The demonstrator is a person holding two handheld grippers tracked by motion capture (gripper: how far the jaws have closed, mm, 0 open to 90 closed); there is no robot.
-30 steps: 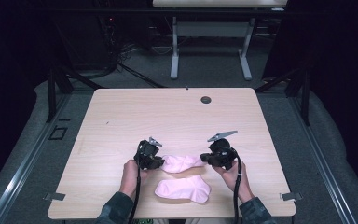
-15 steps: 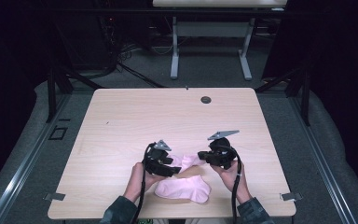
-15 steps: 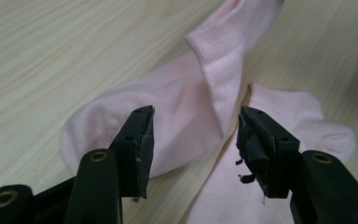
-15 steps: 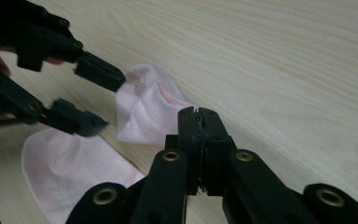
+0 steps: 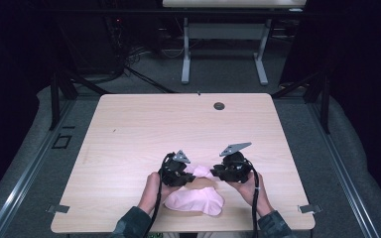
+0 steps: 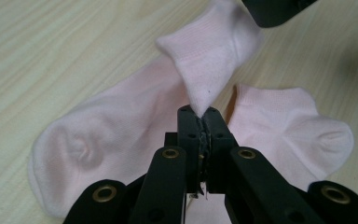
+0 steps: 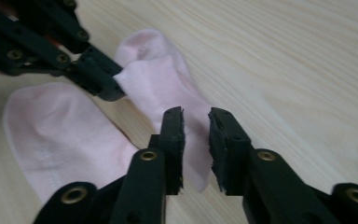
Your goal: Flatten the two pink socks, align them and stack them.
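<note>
While the left gripper [image 6: 200, 122] has just clamped shut on the cuff of the far sock [image 6: 209, 51] and folded it rightward, the right gripper [image 7: 196, 122] has just parted, releasing it; the near sock [image 5: 196, 201] waits on the table [image 5: 129, 129].

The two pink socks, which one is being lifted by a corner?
The farther sock, pinched at its folded edge by the left gripper fingers. The nearer sock, by the table's front edge, lies flat and untouched.
</note>
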